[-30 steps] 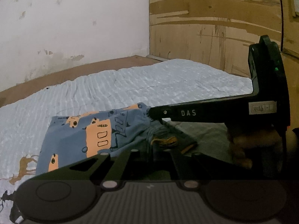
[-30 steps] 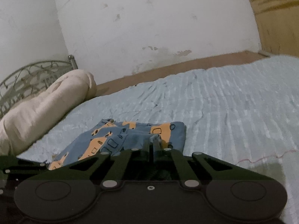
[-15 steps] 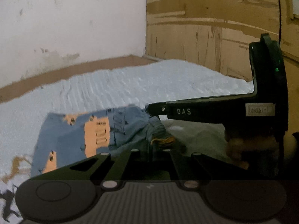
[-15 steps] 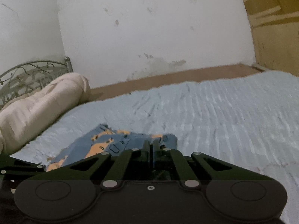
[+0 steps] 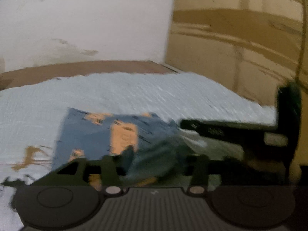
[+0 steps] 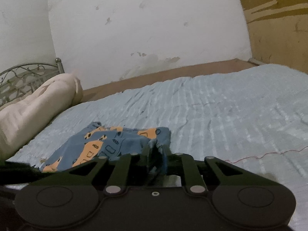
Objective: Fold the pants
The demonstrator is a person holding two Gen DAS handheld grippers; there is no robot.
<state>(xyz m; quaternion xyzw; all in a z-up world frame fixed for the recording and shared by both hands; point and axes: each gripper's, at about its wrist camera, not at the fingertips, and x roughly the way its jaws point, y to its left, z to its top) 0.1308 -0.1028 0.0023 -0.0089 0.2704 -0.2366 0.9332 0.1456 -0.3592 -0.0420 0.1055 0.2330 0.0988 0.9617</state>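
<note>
Blue pants with an orange car print lie partly folded on the light blue bedspread, seen in the left wrist view and the right wrist view. My right gripper is shut on a bunched blue edge of the pants. It also shows from the side in the left wrist view, its tip at the pants. My left gripper has its fingers spread, with a blurred fold of the pants lying between them.
A rolled cream blanket lies at the left by the metal headboard. The bedspread stretches far and right. A white wall and brown boards stand behind the bed.
My left gripper's fingers have spread apart and its view has swung left. My right gripper has stayed shut on the pants edge, lifting it slightly.
</note>
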